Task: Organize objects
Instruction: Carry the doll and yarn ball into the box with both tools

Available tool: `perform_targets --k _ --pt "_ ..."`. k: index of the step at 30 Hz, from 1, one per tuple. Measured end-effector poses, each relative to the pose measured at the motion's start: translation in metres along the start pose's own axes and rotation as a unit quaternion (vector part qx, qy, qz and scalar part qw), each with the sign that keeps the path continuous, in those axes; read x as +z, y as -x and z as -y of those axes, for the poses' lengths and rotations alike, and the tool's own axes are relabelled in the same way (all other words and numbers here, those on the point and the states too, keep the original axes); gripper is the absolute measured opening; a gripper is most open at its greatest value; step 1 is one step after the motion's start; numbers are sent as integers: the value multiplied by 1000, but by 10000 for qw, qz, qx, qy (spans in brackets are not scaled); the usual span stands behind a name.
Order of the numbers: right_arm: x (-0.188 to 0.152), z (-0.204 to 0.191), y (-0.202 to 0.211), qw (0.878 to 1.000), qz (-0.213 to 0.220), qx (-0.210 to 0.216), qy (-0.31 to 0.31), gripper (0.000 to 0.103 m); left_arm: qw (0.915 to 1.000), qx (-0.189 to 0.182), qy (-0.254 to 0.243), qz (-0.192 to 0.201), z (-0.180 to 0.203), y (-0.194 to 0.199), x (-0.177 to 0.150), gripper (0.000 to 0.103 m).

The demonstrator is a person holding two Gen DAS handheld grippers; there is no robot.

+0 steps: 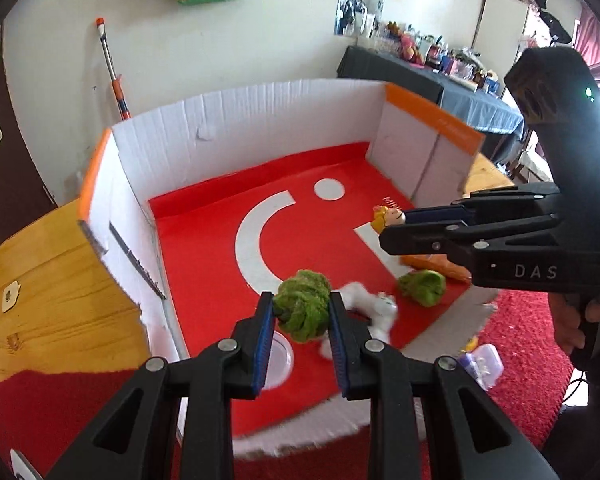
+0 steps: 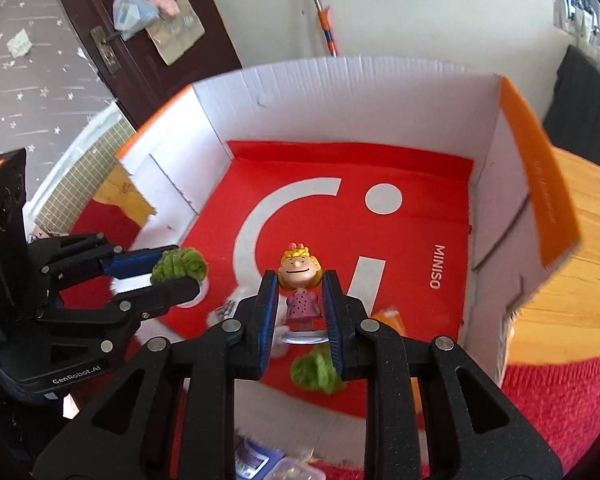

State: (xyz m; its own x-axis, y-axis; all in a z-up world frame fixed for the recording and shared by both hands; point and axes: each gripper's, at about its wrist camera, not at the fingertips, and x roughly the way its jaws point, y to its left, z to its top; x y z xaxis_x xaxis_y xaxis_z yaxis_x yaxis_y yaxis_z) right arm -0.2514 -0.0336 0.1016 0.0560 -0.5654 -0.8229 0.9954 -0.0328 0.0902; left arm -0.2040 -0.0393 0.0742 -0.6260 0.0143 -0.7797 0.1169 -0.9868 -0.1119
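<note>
Fuzzy green yarn pom-pom (image 1: 302,310) clamped in my left gripper (image 1: 302,312) above red-lined white cardboard box (image 1: 260,120) | right gripper (image 2: 298,292) pinches blonde pink-dress figurine (image 2: 299,284) | risk: pom-pom squashes, slips out; figurine's narrow body twists.

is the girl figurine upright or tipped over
Upright: the girl figurine stands head-up on its clear base between the right hand-held gripper fingers.
</note>
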Motion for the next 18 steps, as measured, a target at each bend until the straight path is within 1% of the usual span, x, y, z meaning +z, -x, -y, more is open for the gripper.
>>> perform_targets --k 4,10,18 --pt "6 6 -15 9997 -244 -16 -35 22 9998 -45 59 -203 -8 -16 4 27" --pt "8 11 -27 9989 -473 -71 -34 22 9991 -16 31 -417 -14 -31 6 27" --pt "5 16 -39 9971 -676 -350 71 22 9983 38 42 -572 -19 -44 6 27"
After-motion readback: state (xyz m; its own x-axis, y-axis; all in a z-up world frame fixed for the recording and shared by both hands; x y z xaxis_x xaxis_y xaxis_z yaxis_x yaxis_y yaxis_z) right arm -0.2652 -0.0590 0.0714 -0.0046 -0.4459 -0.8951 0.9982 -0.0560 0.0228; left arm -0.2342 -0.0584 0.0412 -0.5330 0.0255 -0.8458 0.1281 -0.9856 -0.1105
